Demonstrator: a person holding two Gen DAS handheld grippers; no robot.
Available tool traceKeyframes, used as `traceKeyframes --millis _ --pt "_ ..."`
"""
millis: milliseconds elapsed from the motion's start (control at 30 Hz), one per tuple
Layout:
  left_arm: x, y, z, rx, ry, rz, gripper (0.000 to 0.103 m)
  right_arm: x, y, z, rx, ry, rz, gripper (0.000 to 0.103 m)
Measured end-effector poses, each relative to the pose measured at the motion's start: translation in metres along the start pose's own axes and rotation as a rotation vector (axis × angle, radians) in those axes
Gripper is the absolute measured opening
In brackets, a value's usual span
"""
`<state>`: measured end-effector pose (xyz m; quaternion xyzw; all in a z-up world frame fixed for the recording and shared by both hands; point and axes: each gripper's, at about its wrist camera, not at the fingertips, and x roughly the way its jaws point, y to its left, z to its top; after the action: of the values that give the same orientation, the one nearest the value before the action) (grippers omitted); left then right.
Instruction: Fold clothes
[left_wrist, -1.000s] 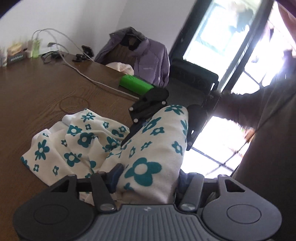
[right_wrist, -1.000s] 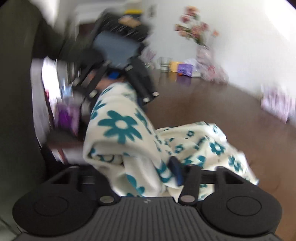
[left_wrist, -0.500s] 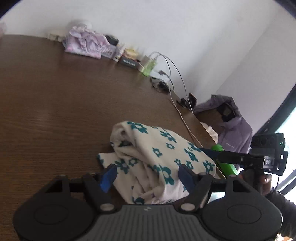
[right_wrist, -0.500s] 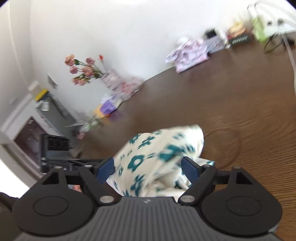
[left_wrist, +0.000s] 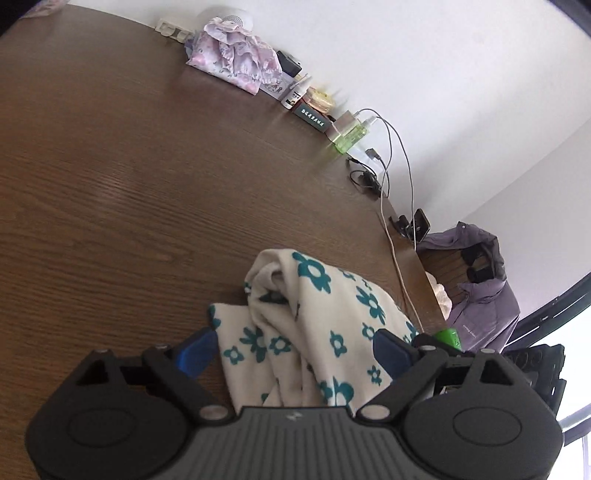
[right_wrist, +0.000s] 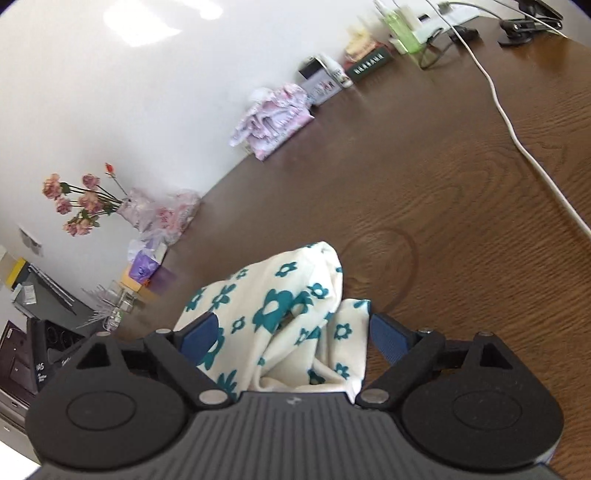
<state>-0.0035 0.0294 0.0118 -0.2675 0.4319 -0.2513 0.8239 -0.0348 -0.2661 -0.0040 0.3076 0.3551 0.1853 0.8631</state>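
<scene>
A cream garment with teal flowers (left_wrist: 314, 325) lies in a crumpled heap on the brown wooden table (left_wrist: 129, 192). My left gripper (left_wrist: 293, 350) straddles its near end, and its jaws are opening. The blue pads (left_wrist: 195, 350) stand on either side of the cloth without pressing it. From the other side, the same garment (right_wrist: 280, 306) lies between the fingers of my right gripper (right_wrist: 293, 338). Those jaws are also opening, and the blue pads (right_wrist: 388, 339) flank the cloth loosely. The garment's near part is hidden under each gripper body.
A pink floral cloth pile (left_wrist: 236, 62), small bottles and boxes, and a green bottle (left_wrist: 351, 136) line the wall. A white cable (left_wrist: 395, 251) runs along the table's right edge. A purple jacket (left_wrist: 480, 295) hangs on a chair. Flowers in a vase (right_wrist: 85, 206) stand far left.
Both grippers held the garment lifted a second ago. Both have since rolled upright, sunk toward the table and spread their jaws. The garment now rests in a heap.
</scene>
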Motion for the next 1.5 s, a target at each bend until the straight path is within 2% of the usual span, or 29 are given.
traceKeyframes --millis 100,200,233,267,300,333,400,467,500,533,600,633,700,800,900,967,1000,1033,1100,1133,1200,1267,1300,1333,1400,1433,1467,1500 --pt "0.014 0.002 0.005 -0.019 0.039 -0.083 0.092 0.011 0.012 -0.003 -0.069 0.033 0.012 0.080" --pt "0.027 0.003 0.010 -0.077 0.068 -0.151 0.093 0.021 0.010 -0.002 -0.044 0.058 0.082 0.070" --pt "0.030 0.003 0.010 -0.088 0.066 -0.153 0.088 0.023 0.007 0.001 -0.021 0.063 0.096 0.067" --pt "0.031 0.003 0.009 -0.094 0.064 -0.141 0.068 0.025 0.005 0.003 0.009 0.069 0.109 0.063" --pt "0.033 0.004 0.007 -0.101 0.067 -0.125 0.056 0.026 0.002 0.004 0.027 0.072 0.121 0.051" --pt "0.033 0.007 0.005 -0.115 0.065 -0.124 0.051 0.026 0.001 0.005 0.029 0.070 0.121 0.045" --pt "0.031 0.015 0.002 -0.153 0.050 -0.147 0.048 0.027 -0.004 0.007 0.044 0.075 0.133 0.041" --pt "0.028 0.015 -0.001 -0.147 0.026 -0.140 0.047 0.030 -0.010 0.009 0.080 0.081 0.153 0.041" --pt "0.027 0.014 -0.002 -0.139 0.015 -0.133 0.050 0.029 -0.010 0.010 0.076 0.079 0.149 0.048" --pt "0.024 0.012 -0.003 -0.130 0.002 -0.124 0.057 0.027 -0.008 0.010 0.062 0.073 0.136 0.060" --pt "0.012 0.009 -0.004 -0.119 -0.008 -0.088 0.068 0.012 0.000 0.011 -0.027 0.052 0.068 0.071" --pt "0.005 0.007 -0.004 -0.110 -0.012 -0.068 0.076 0.001 0.005 0.010 -0.087 0.028 0.043 0.072" --pt "-0.011 0.001 -0.008 -0.055 -0.021 -0.032 0.077 -0.025 0.010 0.007 -0.177 -0.012 0.031 0.072" --pt "-0.034 -0.014 -0.028 0.047 -0.085 -0.017 0.077 -0.049 0.011 -0.008 -0.284 -0.001 0.044 0.072" --pt "-0.037 -0.031 -0.050 0.157 -0.127 0.014 0.077 -0.055 0.022 -0.029 -0.417 0.001 0.035 0.072" --pt "-0.028 -0.043 -0.061 0.230 -0.131 0.072 0.076 -0.047 0.035 -0.039 -0.509 0.011 0.020 0.072" --pt "-0.022 -0.047 -0.066 0.254 -0.129 0.102 0.074 -0.041 0.041 -0.044 -0.547 0.018 0.010 0.066" --pt "-0.017 -0.050 -0.071 0.258 -0.131 0.121 0.061 -0.035 0.046 -0.049 -0.571 0.028 0.002 0.051" --pt "-0.011 -0.056 -0.078 0.258 -0.145 0.144 0.059 -0.022 0.049 -0.054 -0.556 0.048 -0.046 0.039" --pt "-0.011 -0.058 -0.080 0.269 -0.146 0.155 0.058 -0.021 0.047 -0.056 -0.542 0.040 -0.050 0.037" --pt "-0.015 -0.059 -0.083 0.278 -0.145 0.159 0.057 -0.028 0.043 -0.055 -0.497 0.041 -0.056 0.038" --pt "-0.020 -0.058 -0.084 0.294 -0.151 0.156 0.060 -0.043 0.040 -0.054 -0.462 0.012 -0.057 0.049" --pt "-0.023 -0.060 -0.083 0.320 -0.161 0.154 0.062 -0.052 0.040 -0.053 -0.457 -0.014 -0.040 0.060" --pt "-0.026 -0.061 -0.083 0.345 -0.170 0.151 0.069 -0.058 0.041 -0.052 -0.485 -0.037 -0.022 0.064" --pt "-0.030 -0.065 -0.081 0.412 -0.184 0.143 0.069 -0.062 0.044 -0.050 -0.560 -0.066 -0.001 0.064" --pt "-0.028 -0.070 -0.081 0.466 -0.183 0.142 0.069 -0.058 0.045 -0.049 -0.601 -0.052 0.006 0.062" --pt "-0.025 -0.075 -0.082 0.517 -0.180 0.146 0.065 -0.051 0.045 -0.048 -0.644 -0.018 0.003 0.058" --pt "-0.021 -0.078 -0.083 0.551 -0.173 0.169 0.059 -0.044 0.046 -0.047 -0.687 0.019 -0.001 0.050"
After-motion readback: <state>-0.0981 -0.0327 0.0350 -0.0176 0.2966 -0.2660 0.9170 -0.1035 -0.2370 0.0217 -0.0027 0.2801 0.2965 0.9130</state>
